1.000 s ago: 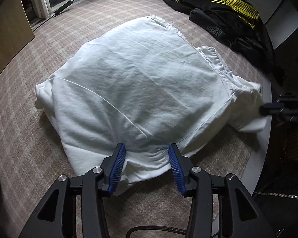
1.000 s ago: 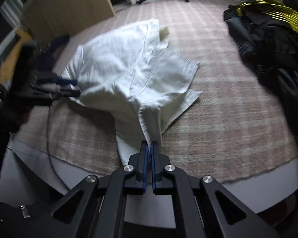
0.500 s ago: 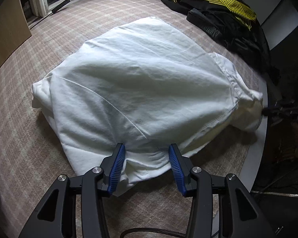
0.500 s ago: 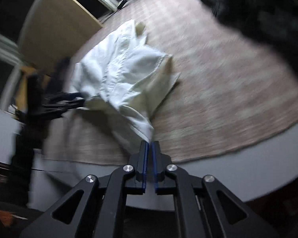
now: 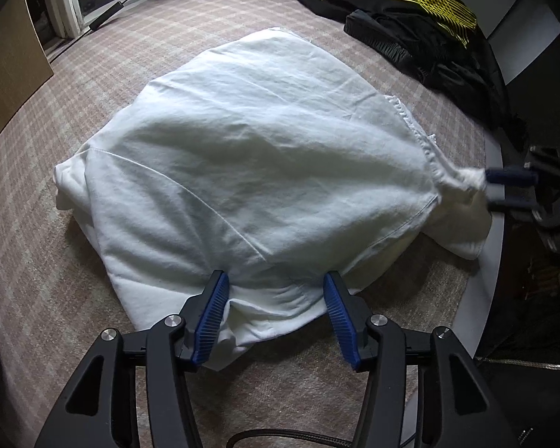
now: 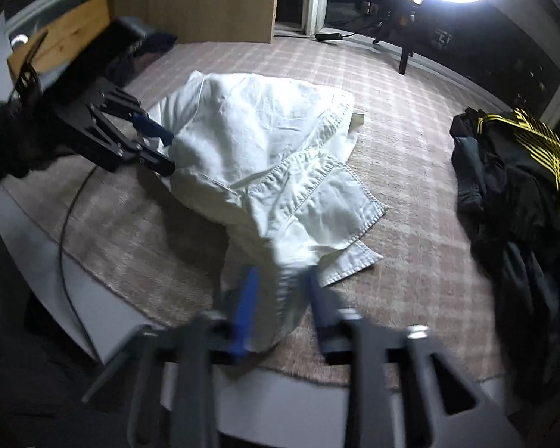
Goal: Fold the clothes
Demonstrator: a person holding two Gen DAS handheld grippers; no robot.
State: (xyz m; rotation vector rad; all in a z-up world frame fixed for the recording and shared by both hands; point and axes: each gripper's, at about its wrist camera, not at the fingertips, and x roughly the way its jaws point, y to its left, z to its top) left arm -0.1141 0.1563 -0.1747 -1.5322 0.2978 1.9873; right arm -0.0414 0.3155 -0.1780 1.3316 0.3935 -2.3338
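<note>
While left tool (image 5: 276, 310) jaws are opening around white garment (image 5: 261, 149) | right tool (image 6: 280, 298) wide, cloth between

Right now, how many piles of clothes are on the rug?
2: a white cloth spread in the middle, and a black-and-yellow pile off to the far right. That pile may hide several clothes.

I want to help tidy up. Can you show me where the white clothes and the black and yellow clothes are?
white clothes (image 5: 265, 171): left wrist view, middle of the top layer.
black and yellow clothes (image 6: 522, 186): right wrist view, dark fabric beside the yellow stripes.
</note>
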